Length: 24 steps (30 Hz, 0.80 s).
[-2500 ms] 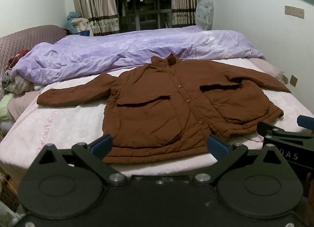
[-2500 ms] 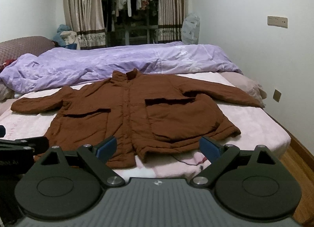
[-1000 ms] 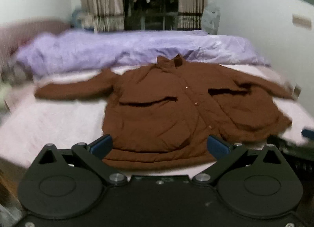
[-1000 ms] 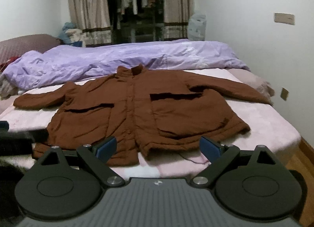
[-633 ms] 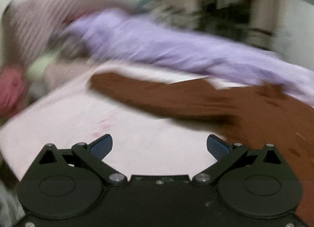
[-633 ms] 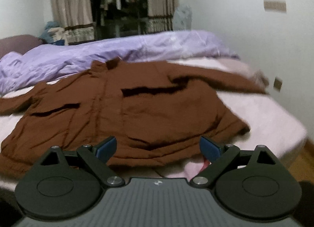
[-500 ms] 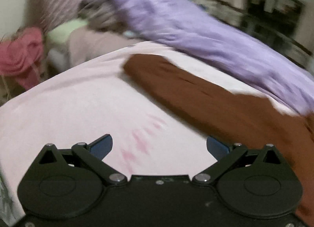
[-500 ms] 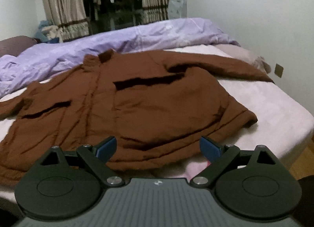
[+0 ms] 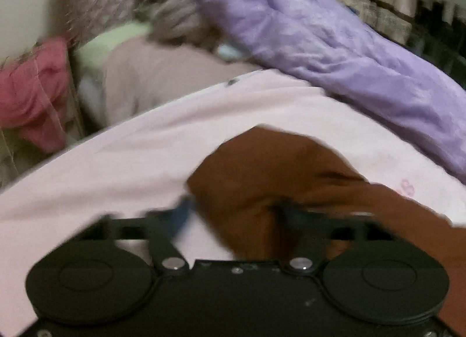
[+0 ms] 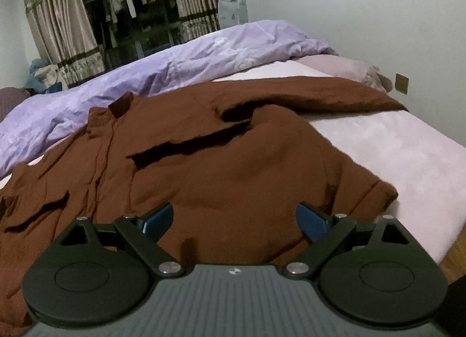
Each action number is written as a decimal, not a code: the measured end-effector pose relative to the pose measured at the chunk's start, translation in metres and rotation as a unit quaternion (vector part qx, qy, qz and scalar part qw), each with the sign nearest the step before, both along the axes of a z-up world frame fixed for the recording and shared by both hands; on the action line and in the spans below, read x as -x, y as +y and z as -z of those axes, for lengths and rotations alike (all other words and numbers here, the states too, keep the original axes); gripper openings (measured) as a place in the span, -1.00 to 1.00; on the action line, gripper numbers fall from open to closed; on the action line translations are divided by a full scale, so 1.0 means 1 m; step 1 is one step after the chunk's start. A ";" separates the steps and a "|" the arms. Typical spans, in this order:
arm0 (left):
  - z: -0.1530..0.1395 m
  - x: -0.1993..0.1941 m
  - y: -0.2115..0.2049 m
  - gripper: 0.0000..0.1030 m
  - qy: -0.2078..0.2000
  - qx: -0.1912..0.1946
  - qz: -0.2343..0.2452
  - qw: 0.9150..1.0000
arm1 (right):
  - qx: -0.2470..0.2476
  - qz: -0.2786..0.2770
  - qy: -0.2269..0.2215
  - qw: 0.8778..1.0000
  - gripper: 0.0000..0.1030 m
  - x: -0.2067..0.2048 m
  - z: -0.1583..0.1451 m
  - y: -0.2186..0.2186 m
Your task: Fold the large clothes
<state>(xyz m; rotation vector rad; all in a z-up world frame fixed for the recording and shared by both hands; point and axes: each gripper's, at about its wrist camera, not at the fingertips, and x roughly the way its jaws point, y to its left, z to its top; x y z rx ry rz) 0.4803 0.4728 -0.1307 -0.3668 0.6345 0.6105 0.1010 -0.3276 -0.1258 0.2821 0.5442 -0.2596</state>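
Observation:
A large brown jacket (image 10: 204, 156) lies front-up and spread on the pink bed sheet (image 10: 393, 150). My right gripper (image 10: 233, 217) is open and empty, low over the jacket's bottom hem. In the blurred left wrist view, the end of the jacket's sleeve (image 9: 262, 179) lies between the fingers of my left gripper (image 9: 233, 214). The fingers stand closer together than before around the cuff. The blur hides whether they pinch it.
A purple duvet (image 10: 174, 66) lies along the far side of the bed, also in the left wrist view (image 9: 335, 36). A pink cloth (image 9: 32, 86) and pillows (image 9: 151, 74) sit past the bed's left end. A wall (image 10: 364, 16) runs along the right.
My left gripper swung left from the jacket's hem to the sleeve end, and its fingers have drawn in around the cuff. My right gripper moved forward and down over the hem.

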 end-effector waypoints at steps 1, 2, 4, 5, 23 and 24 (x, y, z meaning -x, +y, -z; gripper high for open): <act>-0.002 -0.001 -0.001 -0.48 -0.006 0.007 0.009 1.000 | 0.002 0.001 0.002 1.000 1.00 -0.002 0.000 -0.003; -0.003 -0.005 -0.002 -0.54 -0.007 0.002 0.015 1.000 | 0.004 0.003 0.003 1.000 1.00 -0.003 0.000 -0.006; -0.005 -0.007 -0.008 -0.81 -0.012 -0.005 0.025 1.000 | 0.010 0.005 0.004 1.000 1.00 -0.006 -0.001 -0.013; -0.009 -0.004 -0.011 -0.86 -0.014 -0.004 0.026 1.000 | 0.015 0.006 0.006 1.000 1.00 -0.008 -0.002 -0.015; -0.171 -0.014 -0.398 -0.87 -0.172 0.021 0.406 0.897 | 0.165 0.057 0.073 0.982 1.00 -0.127 -0.028 -0.141; -0.169 -0.020 -0.426 -0.87 -0.172 0.023 0.431 0.886 | 0.158 0.060 0.064 0.984 1.00 -0.126 -0.025 -0.145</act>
